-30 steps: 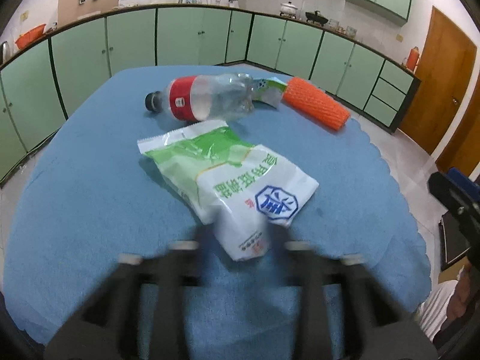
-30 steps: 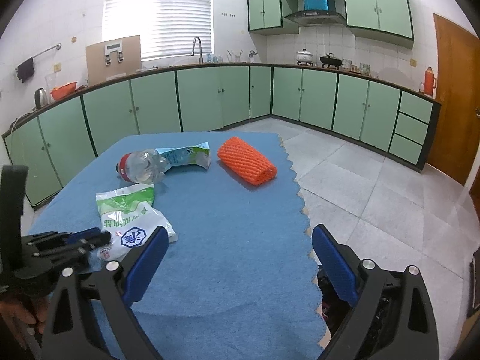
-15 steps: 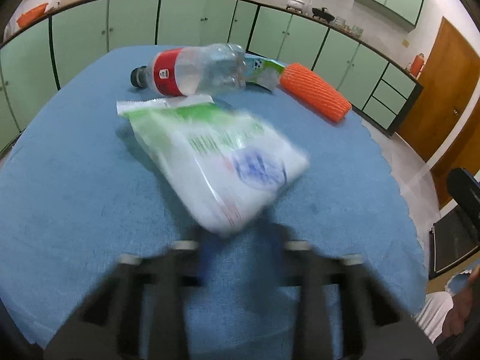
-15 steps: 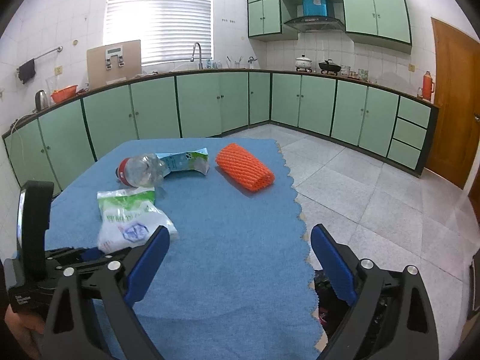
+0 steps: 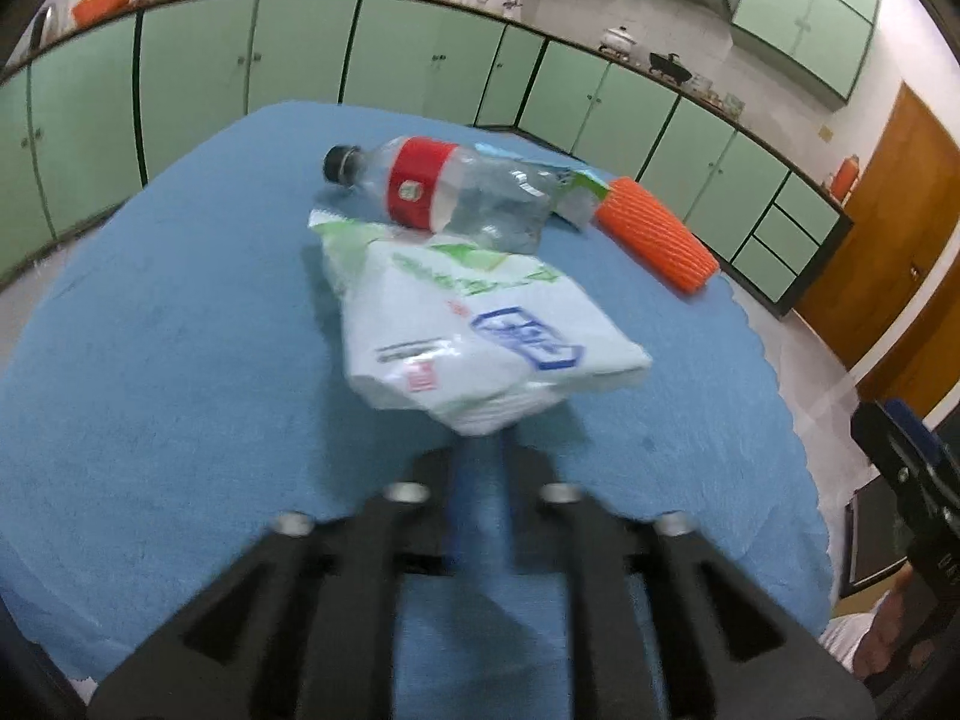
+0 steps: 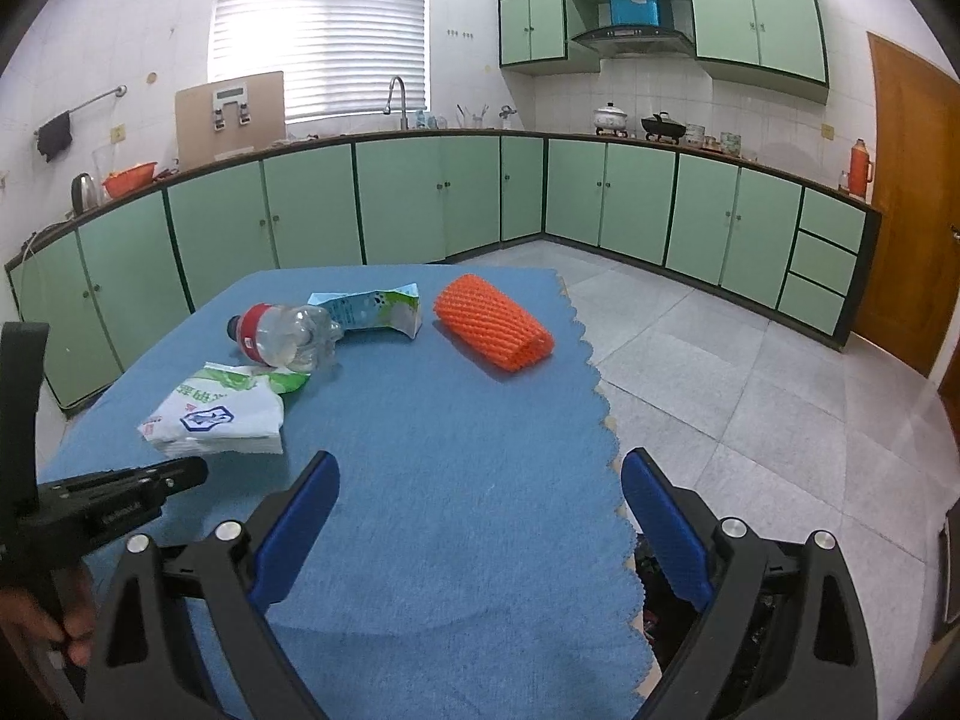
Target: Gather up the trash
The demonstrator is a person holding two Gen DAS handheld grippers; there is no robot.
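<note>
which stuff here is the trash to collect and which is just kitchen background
Trash on the blue cloth:
white and green bag
crushed plastic bottle
flattened carton
orange foam net

Just lying about:
kettle
orange basin
white pot
black wok
red thermos

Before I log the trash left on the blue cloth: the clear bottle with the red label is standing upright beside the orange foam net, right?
Not quite. The clear bottle with the red label lies on its side on the blue cloth, not upright; the right wrist view shows it. The orange foam net is nearby.
</note>
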